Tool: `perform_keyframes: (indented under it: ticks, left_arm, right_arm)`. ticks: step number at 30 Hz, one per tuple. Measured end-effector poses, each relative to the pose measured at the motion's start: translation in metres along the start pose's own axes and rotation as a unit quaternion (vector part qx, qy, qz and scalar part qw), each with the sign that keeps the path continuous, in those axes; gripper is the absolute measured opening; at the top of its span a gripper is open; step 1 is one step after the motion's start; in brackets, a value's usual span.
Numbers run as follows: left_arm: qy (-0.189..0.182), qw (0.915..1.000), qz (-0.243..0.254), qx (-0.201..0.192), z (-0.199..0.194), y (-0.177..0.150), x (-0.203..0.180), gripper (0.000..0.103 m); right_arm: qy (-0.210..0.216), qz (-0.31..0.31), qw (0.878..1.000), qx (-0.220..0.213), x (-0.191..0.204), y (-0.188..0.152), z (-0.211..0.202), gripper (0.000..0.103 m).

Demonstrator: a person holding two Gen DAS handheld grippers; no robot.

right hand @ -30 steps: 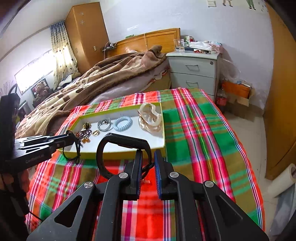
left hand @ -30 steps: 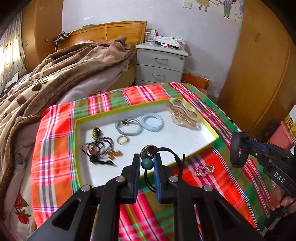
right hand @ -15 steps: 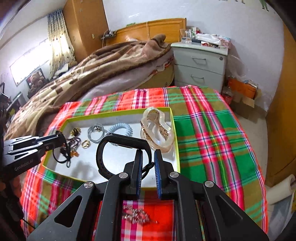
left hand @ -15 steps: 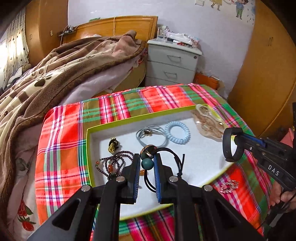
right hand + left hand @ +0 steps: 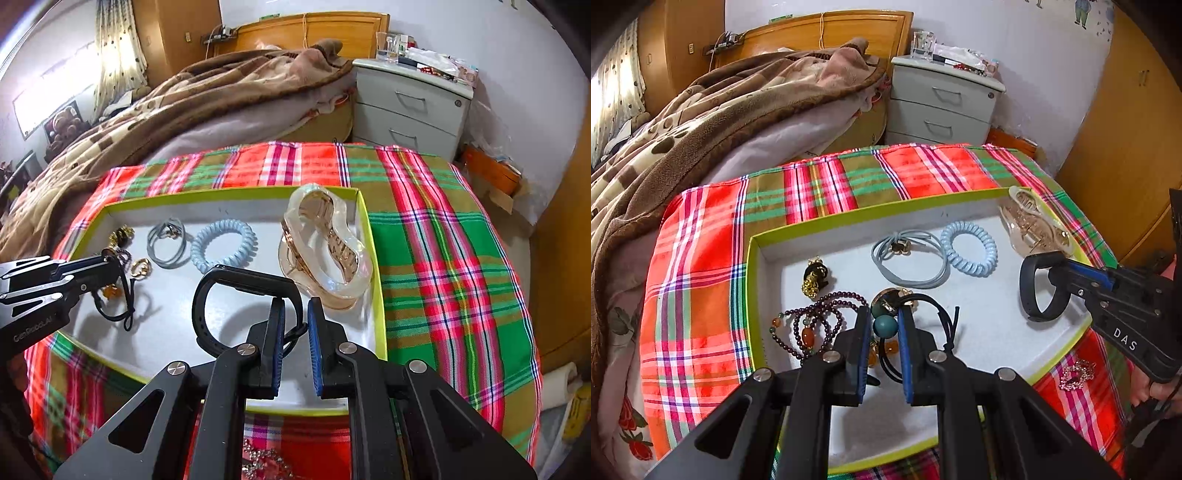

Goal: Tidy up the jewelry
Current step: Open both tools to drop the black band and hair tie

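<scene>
Both grippers are pointing steeply down over the white tray (image 5: pixel 960 424) w/ the lime rim, which is sitting on a plaid cloth (image 5: pixel 701 295). Left gripper (image 5: pixel 884 325) is pinching a teal bead on a black hair tie (image 5: pixel 938 321), cord dangling in a loop above the tray floor. Right gripper (image 5: pixel 295 325) is coming in from the right side, pads nipping a black wristband (image 5: pixel 207 295) by its strap (loop hanging free over the tray). Lying in the tray: a bead string (image 5: pixel 816 321) just left of the left fingers, a gold charm (image 5: pixel 812 280), a grey hair tie (image 5: pixel 908 266), a blue coil tie (image 5: pixel 967 247) and a clear hair claw (image 5: pixel 325 251) at the far right corner. A sparkly brooch (image 5: pixel 1076 373) is lying on the cloth outside the rim, near the right gripper.
</scene>
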State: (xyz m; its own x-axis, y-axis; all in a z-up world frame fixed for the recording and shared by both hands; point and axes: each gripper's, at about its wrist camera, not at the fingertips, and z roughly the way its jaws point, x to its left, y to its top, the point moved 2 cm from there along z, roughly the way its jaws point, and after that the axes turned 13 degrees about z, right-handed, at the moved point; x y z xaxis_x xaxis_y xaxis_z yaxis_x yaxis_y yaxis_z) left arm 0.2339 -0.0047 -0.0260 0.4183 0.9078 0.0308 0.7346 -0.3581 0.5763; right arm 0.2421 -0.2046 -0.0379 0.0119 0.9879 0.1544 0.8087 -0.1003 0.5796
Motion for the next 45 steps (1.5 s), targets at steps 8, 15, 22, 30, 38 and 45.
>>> perform_keyframes:
  ticks: [8, 15, 22, 30, 38, 45]
  left_arm:
    - [0.001, 1.0000, -0.001, 0.006, 0.005, -0.002, -0.002, 0.015]
    - [-0.002, 0.9999, -0.003, 0.011, 0.008, -0.001, -0.002, 0.016]
    - [-0.005, 0.9999, -0.005, 0.014, 0.008, -0.001, -0.003, 0.023]
    - [-0.007, 0.9999, -0.008, 0.008, 0.003, -0.001, -0.003, 0.030]
    - [-0.006, 0.9999, -0.008, -0.004, -0.011, -0.001, -0.005, 0.034]
    - [-0.009, 0.9998, -0.006, -0.019, -0.029, -0.005, -0.010, 0.035]
  right_arm:
    - [-0.009, -0.011, 1.000, 0.003, 0.002, 0.000, 0.003, 0.013]
    - [-0.011, -0.014, 1.000, 0.006, 0.004, 0.002, 0.004, 0.013]
    - [-0.008, -0.013, 1.000, 0.007, 0.005, 0.002, 0.004, 0.014]
    - [-0.002, -0.005, 1.000, 0.005, 0.002, 0.003, 0.001, 0.014]
    - [0.007, 0.006, 1.000, -0.007, -0.001, 0.003, -0.009, 0.015]
    - [0.028, 0.018, 0.999, -0.027, -0.007, -0.003, -0.028, 0.017]
